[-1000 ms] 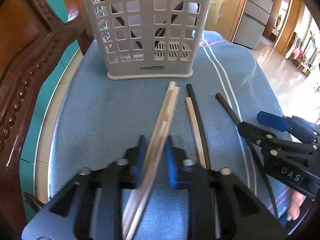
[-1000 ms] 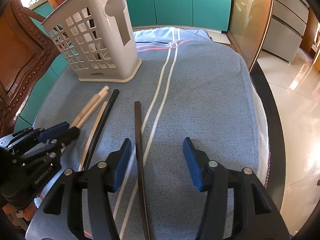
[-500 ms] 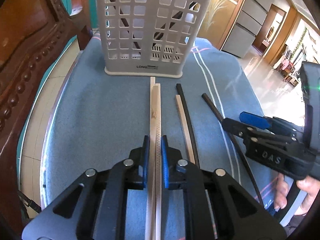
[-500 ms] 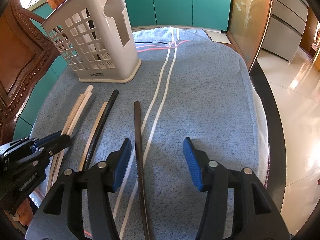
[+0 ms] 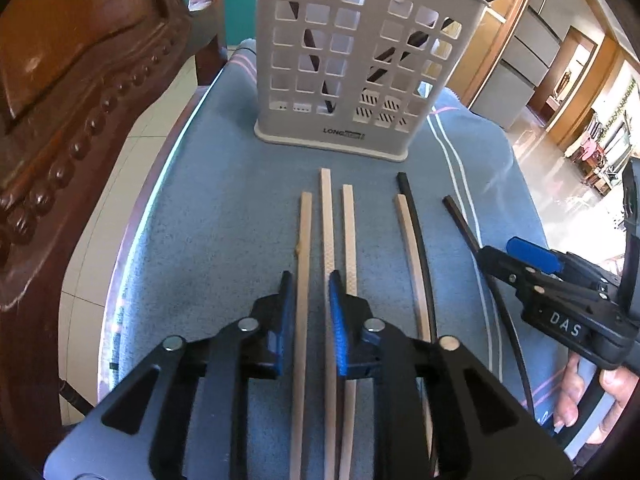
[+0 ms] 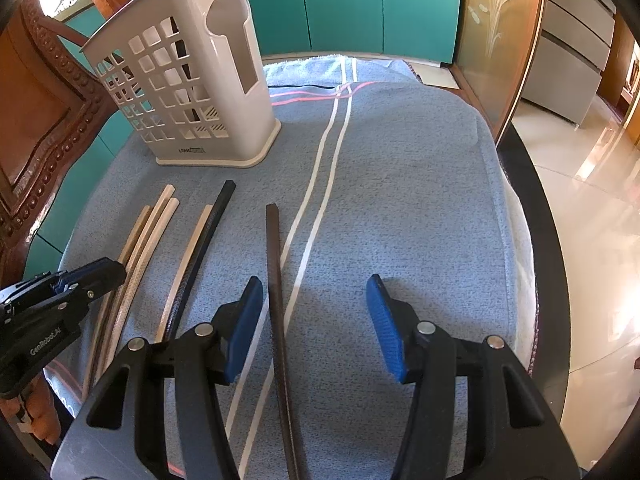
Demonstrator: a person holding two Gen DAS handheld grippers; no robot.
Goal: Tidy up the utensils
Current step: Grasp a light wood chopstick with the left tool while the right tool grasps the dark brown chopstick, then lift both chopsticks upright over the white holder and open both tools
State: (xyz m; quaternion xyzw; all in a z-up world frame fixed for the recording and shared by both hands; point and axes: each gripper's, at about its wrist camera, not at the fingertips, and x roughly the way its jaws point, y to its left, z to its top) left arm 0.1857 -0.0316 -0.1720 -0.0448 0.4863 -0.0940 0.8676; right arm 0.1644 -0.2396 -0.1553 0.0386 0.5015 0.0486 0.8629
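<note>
Several chopsticks lie lengthwise on a blue towel (image 5: 200,216). Three pale ones (image 5: 326,220) lie side by side; they also show in the right wrist view (image 6: 148,228). Another pale one (image 5: 410,248) lies against a black one (image 5: 420,240). A dark brown one (image 6: 276,280) lies apart to the right. A white slotted utensil holder (image 5: 352,68) stands at the far end with dark sticks inside. My left gripper (image 5: 312,312) is slightly open, low over the pale sticks, two of them between its fingers. My right gripper (image 6: 316,324) is open and empty, its left finger beside the brown stick.
A carved wooden chair (image 5: 68,92) stands close on the left. The towel has white stripes (image 6: 320,168) and covers a round dark-rimmed table (image 6: 548,264). Teal cabinets (image 6: 352,4) stand behind. The towel's right half (image 6: 420,200) holds nothing.
My left gripper opened and let go of the pale chopsticks; they now lie flat and spread side by side on the towel. The right gripper stayed still.
</note>
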